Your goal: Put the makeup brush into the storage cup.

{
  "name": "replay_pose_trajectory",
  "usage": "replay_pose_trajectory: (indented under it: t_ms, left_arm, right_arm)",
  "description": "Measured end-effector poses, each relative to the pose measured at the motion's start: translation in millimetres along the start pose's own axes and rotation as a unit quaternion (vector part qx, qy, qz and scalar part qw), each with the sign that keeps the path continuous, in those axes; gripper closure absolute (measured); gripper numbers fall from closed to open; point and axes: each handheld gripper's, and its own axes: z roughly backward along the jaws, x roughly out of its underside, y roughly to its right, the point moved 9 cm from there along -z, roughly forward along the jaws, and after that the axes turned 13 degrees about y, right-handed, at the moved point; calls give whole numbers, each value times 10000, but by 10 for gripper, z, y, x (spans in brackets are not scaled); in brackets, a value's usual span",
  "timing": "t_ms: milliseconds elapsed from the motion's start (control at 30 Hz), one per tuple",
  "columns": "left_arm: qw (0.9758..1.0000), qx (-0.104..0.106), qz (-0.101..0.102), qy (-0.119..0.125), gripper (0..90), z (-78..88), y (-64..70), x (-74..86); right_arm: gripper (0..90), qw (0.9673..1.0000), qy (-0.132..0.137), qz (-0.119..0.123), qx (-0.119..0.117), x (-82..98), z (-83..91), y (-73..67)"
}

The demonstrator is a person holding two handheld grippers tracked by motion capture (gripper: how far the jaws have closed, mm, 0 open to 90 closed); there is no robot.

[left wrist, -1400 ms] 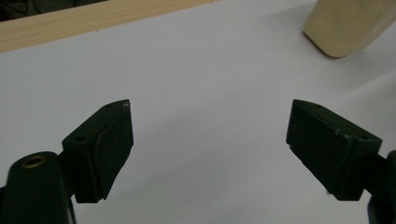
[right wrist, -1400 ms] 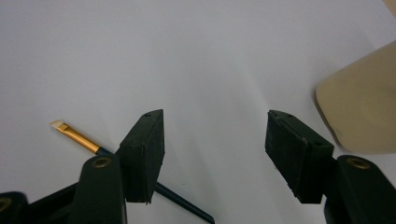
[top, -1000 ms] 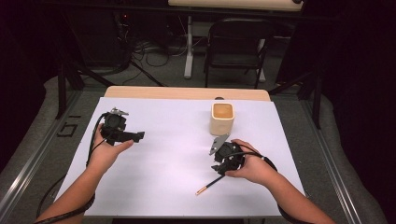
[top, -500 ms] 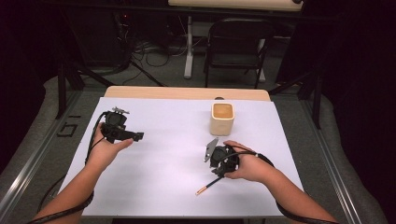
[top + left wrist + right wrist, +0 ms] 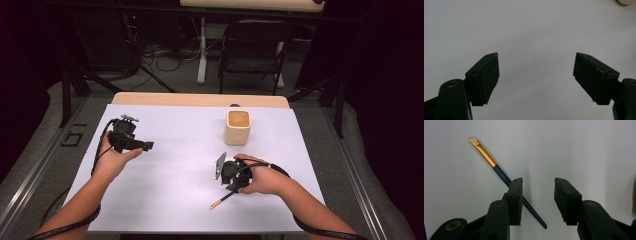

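Paintbrush (image 5: pixel 499 173) under my right gripper (image 5: pixel 537 200), not yet gripped.

Nearest me, the brush lay flat on the white table cover (image 5: pixel 175 190), and my right gripper (image 5: pixel 231 176) had shifted down toward it from beside the cream cup (image 5: pixel 237 126) where it was a second before. Its jaws had just been closing, yet they stood apart, pressing on nothing: the dark handle passed under the left jaw and its tail ended in the gap, so I judged the pickup close but not made. My left gripper (image 5: pixel 131 141) kept its place farther up the sheet, jaws wide and empty above bare white (image 5: pixel 534 37). Beyond the cup ran the table's wooden edge (image 5: pixel 200 99), then grey floor, a folding chair (image 5: pixel 255 50) and loose cables in a dark room.
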Motion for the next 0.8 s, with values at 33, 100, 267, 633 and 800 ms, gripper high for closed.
replay_pose_trajectory:
  t_ms: [33,100,267,633,800]
  left_arm:
    - [10000,1,-7,4,216,-3,2,0]
    - [10000,8,-32,-31,218,-6,8,5]
    - [10000,8,-54,-8,224,-10,22,-5]
    - [10000,20,-43,-26,227,-39,39,20]
    - [10000,26,-59,-56,227,-46,35,29]
  right_arm:
    - [590,10000,-23,-32,-15,4,-4,-10]
    - [590,10000,-49,-14,-60,8,-23,-28]
    - [591,9999,-120,11,-113,22,-44,-49]
    - [598,9993,-197,97,-300,11,-88,-137]
    - [599,9988,-228,180,-392,-15,-116,-181]
